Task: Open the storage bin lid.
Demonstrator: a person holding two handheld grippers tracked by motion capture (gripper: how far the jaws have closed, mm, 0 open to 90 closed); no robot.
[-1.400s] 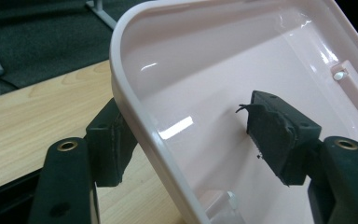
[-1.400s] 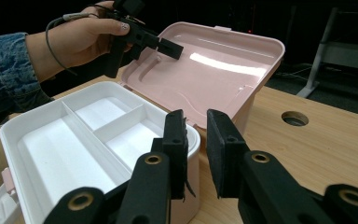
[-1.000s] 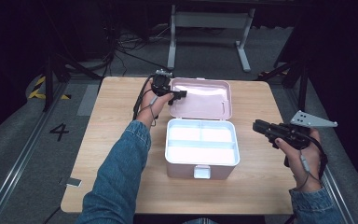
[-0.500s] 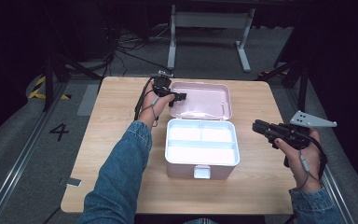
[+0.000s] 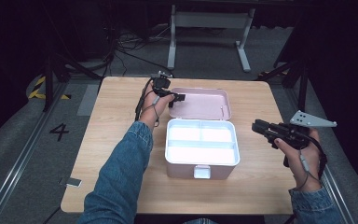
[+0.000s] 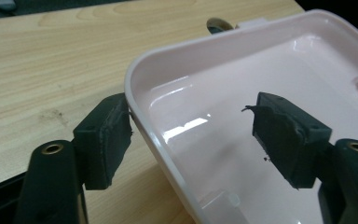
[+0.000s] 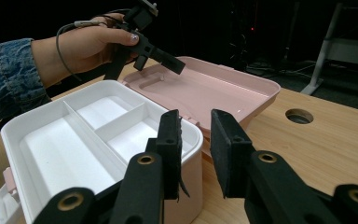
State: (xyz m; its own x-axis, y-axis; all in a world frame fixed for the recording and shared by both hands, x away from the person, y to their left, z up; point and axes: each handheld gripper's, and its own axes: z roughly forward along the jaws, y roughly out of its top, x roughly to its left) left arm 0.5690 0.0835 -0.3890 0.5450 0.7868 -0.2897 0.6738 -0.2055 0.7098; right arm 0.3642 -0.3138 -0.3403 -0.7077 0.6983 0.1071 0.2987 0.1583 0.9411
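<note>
A pale wooden desk (image 5: 121, 116) carries everything, with a round cable hole (image 7: 299, 115) in its top ahead and to the right of the right gripper. In the middle of the desk sits an open pink storage box (image 5: 202, 164) with a white divided tray (image 5: 201, 142) inside: one long compartment toward the person and two smaller ones behind it. A small latch (image 5: 202, 171) juts from the box's front wall. The box's pink lid (image 5: 200, 103) lies thrown back flat on the desk behind the tray, inner side up.

The left gripper (image 5: 173, 98) is held out over the lid's left rim, the person's left hand (image 5: 151, 98) and denim sleeve (image 5: 121, 172) reaching in from below. In the left gripper view its jaws are wide apart and straddle the rim (image 6: 140, 121): the left pad (image 6: 103, 140) sits just outside the lid over the bare wood, right against the edge, and the right pad (image 6: 286, 135) hangs inside above the glossy pink surface. It grips nothing.

The right gripper (image 5: 261, 127) is held by the right hand (image 5: 300, 154) to the right of the box, apart from it, pointing at the tray. Its jaws stand a narrow gap apart with nothing between them, and the tray's near corner lies just beyond its left pad (image 7: 170, 149). A grey three-cornered plate (image 5: 311, 120) rides on top of it.
</note>
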